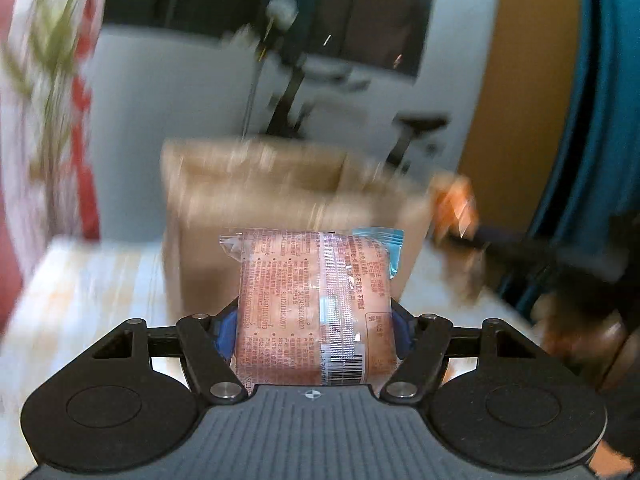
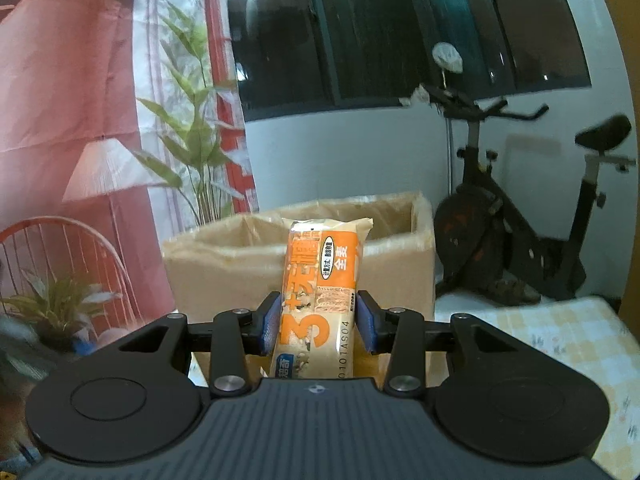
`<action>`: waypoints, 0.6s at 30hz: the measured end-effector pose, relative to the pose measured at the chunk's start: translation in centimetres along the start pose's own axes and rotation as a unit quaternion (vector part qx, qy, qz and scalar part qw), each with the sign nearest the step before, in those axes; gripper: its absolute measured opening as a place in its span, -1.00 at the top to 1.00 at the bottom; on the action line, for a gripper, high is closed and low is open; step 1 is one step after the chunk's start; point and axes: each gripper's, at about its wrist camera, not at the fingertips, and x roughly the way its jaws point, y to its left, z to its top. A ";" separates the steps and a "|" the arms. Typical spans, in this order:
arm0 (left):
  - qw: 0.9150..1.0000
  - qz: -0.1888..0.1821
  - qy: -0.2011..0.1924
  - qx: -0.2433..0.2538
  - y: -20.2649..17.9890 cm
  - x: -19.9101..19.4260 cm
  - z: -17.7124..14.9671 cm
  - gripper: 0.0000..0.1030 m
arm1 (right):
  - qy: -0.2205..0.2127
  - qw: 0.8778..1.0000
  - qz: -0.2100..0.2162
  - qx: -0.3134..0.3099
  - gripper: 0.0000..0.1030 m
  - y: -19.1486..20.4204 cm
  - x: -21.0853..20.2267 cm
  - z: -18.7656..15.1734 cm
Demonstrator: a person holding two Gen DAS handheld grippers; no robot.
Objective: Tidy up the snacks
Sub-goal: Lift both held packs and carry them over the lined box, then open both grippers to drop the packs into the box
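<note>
Two snacks are in hand. A pinkish, clear-wrapped flat packet (image 1: 314,308) sits at frame centre, clamped between the left gripper (image 1: 314,330) pads, long axis pointing away toward the open brown cardboard box (image 1: 280,208) behind it. An orange-and-cream wrapped bar (image 2: 320,296) stands lengthwise in the right gripper (image 2: 318,322), whose blue pads (image 2: 269,322) press its sides, tip aimed at the same box (image 2: 224,256). To do this well, I'd carry each over the rim before letting go, keeping them lengthwise. Beneath lies a pale checked tablecloth (image 2: 560,340).
</note>
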 end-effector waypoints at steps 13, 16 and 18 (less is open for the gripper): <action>0.998 0.025 -0.049 -0.026 0.2 12.4 10.1 -0.41 | -0.051 0.998 -0.014 -0.026 0.18 -0.7 4.7 4.6; 0.997 0.040 -0.038 -0.055 0.9 14.8 10.3 -0.41 | -0.061 0.997 -0.026 -0.028 0.18 -0.9 7.3 5.8; 0.997 0.050 -0.015 -0.059 1.1 16.2 10.0 -0.42 | -0.061 0.997 -0.036 -0.028 0.18 -1.0 9.1 6.3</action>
